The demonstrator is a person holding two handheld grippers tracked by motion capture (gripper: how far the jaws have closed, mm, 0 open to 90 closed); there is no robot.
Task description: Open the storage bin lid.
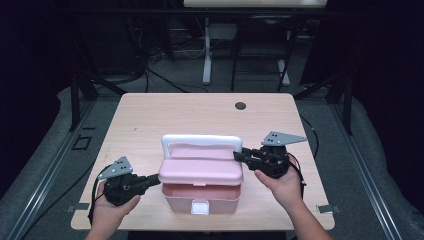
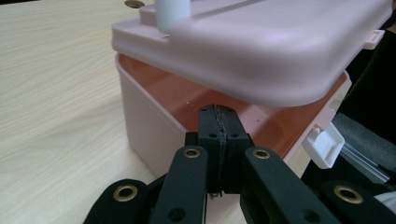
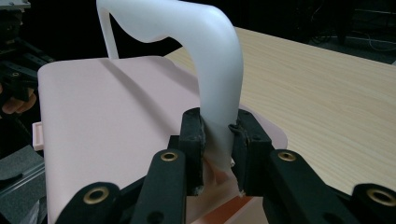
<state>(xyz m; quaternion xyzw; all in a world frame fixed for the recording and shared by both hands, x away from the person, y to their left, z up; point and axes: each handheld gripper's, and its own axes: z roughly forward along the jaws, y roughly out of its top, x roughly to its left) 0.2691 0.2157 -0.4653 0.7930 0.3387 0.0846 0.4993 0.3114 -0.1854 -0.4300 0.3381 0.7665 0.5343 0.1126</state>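
The right gripper (image 3: 218, 154) is clamped on the white handle (image 3: 217, 70) of the pink box, its two pads pressing either side of the handle's near leg. From the jaws the handle rises and arches over to the far side of the lid (image 3: 107, 130), which stretches away ahead and to the left of this gripper. In the high view the same gripper (image 1: 243, 156) sits at the box's right rear corner, held by the right hand (image 1: 285, 186), with the lid (image 1: 200, 170) tipped up at the front so that a gap shows over the box (image 1: 200, 200).

The left gripper (image 2: 222, 140) has its jaws pressed together with nothing between them (the pads meet flat in its own view). Its tips sit just at the box's rim (image 2: 154, 95), pointing into the gap, with the raised lid (image 2: 261, 51) hanging above them and the box's orange-pink inside beyond. To the right of the jaws a white latch (image 2: 327, 144) hangs off the box's front. In the high view this gripper (image 1: 157, 180) touches or nearly touches the box's left side, held by the left hand (image 1: 110, 210).

All of it rests on a wooden table (image 1: 145, 115), near the person's edge.
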